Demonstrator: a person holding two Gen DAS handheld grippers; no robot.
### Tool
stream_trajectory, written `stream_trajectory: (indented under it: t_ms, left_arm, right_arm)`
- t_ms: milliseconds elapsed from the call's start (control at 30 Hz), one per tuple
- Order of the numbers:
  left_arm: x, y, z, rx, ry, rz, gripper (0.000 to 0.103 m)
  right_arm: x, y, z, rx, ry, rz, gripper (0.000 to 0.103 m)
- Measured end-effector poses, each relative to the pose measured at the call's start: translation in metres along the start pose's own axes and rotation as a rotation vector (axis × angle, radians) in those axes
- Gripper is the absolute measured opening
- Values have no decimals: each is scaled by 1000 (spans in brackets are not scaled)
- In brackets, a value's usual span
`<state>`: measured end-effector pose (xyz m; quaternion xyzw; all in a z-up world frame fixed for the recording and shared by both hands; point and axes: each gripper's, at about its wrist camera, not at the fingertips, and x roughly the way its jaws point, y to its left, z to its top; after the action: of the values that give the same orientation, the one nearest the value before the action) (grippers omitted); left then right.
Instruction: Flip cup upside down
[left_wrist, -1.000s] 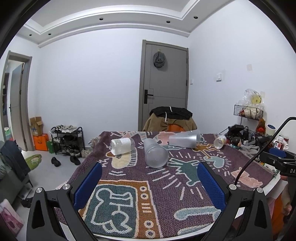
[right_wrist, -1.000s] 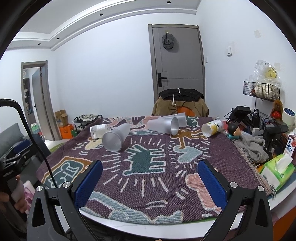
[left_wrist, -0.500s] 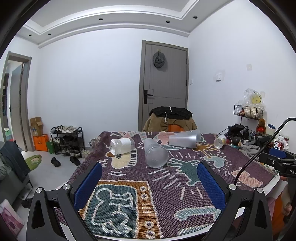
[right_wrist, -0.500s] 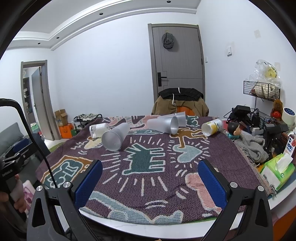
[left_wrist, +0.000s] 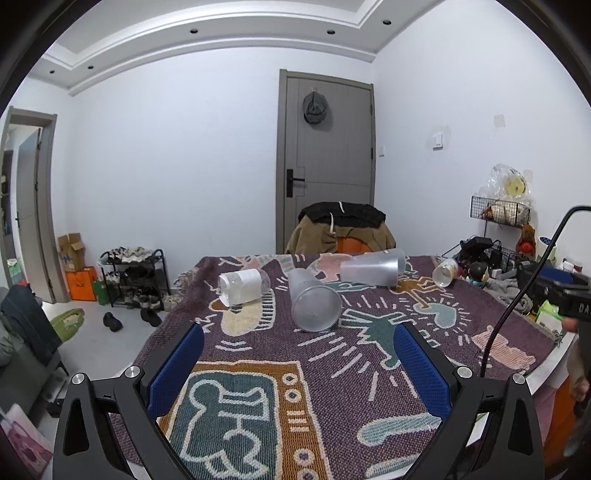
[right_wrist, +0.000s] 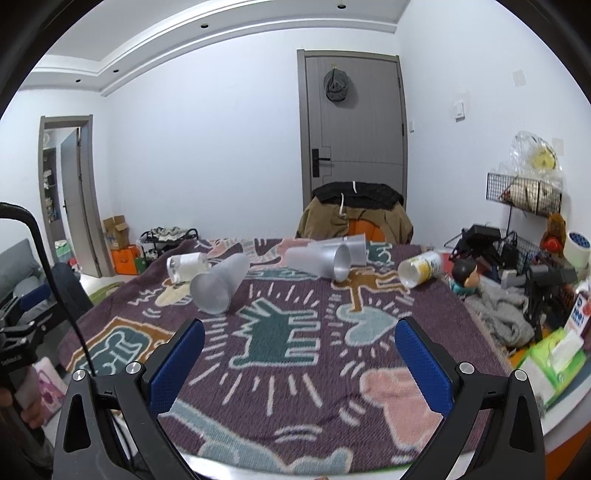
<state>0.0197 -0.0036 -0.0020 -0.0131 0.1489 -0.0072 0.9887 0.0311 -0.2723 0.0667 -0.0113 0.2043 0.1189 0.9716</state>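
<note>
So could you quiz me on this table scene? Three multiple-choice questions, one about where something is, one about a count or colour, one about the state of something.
1. Where is the yellow-printed cup?
A. Near the table's right edge, by the doll
B. Between the left gripper's fingers
C. On the floor by the shoe rack

2. How many cups lie on the cloth?
A. Two
B. Four
C. Seven

3. What state is the nearest frosted cup in?
A. Standing upright
B. Already upside down
C. Lying on its side

Answers:
1. A: it lies beside the doll at the right edge.
2. B: the labelled cup, two frosted cups (the farther) and the yellow-printed one.
3. C: its wall rests on the cloth, one round end facing the left gripper.
</note>
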Motion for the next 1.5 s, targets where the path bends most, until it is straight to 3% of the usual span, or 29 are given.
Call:
stream_trajectory:
  t_ms: [333,633,1033,1367,1500]
  left_arm:
    - [27,10,27,10,-23,4,103]
    - [50,29,53,-37,-17,2,103]
    - [90,35,66,-35,43,13,103]
    - [134,21,82,-12,97,-16,103]
    - [155,15,86,7,132,-28,103]
  right_arm:
    - [27,-6,49,-26,-60,-21,103]
    - [59,-4,88,-151,-63,-18,103]
    - [129,-31,117,-333,98,8,103]
    - [182,-61,138,-479,219,-47,103]
    - [207,-71,141,-516,264,-35,97]
